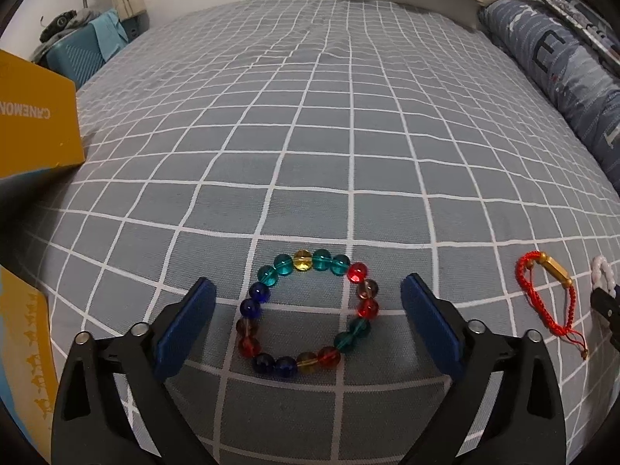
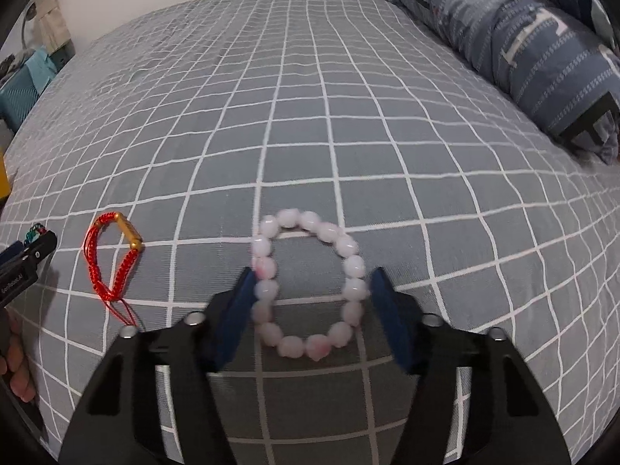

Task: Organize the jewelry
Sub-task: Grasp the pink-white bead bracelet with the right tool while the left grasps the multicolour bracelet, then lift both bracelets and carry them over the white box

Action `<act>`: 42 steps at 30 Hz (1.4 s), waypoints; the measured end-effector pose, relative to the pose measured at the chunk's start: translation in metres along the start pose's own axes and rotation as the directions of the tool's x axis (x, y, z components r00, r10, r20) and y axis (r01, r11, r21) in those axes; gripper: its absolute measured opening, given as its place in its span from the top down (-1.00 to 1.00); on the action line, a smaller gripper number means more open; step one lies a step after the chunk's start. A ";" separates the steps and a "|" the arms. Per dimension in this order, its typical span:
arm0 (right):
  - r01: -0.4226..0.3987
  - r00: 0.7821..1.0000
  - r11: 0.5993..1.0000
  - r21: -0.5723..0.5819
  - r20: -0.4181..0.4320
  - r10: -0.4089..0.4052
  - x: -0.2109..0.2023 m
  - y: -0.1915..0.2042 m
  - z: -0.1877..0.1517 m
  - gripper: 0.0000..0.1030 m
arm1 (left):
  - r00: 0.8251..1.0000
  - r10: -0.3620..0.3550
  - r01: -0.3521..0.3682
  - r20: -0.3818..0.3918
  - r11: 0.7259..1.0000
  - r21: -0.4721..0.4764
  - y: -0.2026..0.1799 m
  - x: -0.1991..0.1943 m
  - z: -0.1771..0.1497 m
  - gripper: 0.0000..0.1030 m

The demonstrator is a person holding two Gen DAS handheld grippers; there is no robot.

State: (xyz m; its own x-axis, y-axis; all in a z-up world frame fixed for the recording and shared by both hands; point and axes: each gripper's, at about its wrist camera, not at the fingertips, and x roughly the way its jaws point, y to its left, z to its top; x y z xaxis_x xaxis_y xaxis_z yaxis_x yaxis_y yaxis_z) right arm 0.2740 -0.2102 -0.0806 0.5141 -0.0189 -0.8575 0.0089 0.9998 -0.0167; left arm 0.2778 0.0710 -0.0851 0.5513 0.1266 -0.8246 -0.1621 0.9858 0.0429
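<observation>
I had the grey checked bedsheet filling both views, with a rolled blue patterned quilt along its right edge and a yellow box at the left. A teal bin stood beyond the bed's far left corner.

My left gripper hung low over the sheet with its jaws spread wide. The multicoloured glass bead bracelet lay flat between them, clear of both blue pads, so nothing was gripped.

My right gripper was down over the pale pink bead bracelet, jaws roughly half open. Its left pad sat right against the beads on that side, and the right pad was just beside the ring; the view was blurred, and I could not tell whether they were actually pressing.

The red braided cord bracelet with its gold tube lay on the sheet between the two bead bracelets, untouched.
</observation>
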 end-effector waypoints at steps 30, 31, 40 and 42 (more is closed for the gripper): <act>-0.002 0.994 1.000 0.008 0.107 0.001 -0.032 0.011 0.008 0.79 | 0.995 -0.101 0.101 0.004 0.994 0.044 -0.003 -0.033 -0.001 0.82; -0.001 0.994 1.000 0.008 0.110 0.000 -0.033 0.011 0.007 0.79 | 0.995 -0.101 0.101 0.007 0.994 0.044 -0.002 -0.035 -0.001 0.82; -0.002 0.993 1.000 0.005 0.118 0.002 -0.041 0.015 0.006 0.79 | 0.994 -0.106 0.106 0.012 0.994 0.029 0.001 -0.046 -0.001 0.82; -0.002 0.992 1.000 0.006 0.122 0.001 -0.044 0.016 0.006 0.79 | 0.994 -0.106 0.106 0.014 0.994 0.026 0.001 -0.048 -0.001 0.82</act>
State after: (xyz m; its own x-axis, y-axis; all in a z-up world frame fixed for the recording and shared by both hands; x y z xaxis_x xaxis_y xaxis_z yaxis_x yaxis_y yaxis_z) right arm 0.2567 -0.1932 -0.0405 0.6151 -0.0176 -0.7882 0.0129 0.9998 -0.0123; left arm 0.2501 0.0660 -0.0461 0.5772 0.0227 -0.8163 -0.0812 0.9963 -0.0297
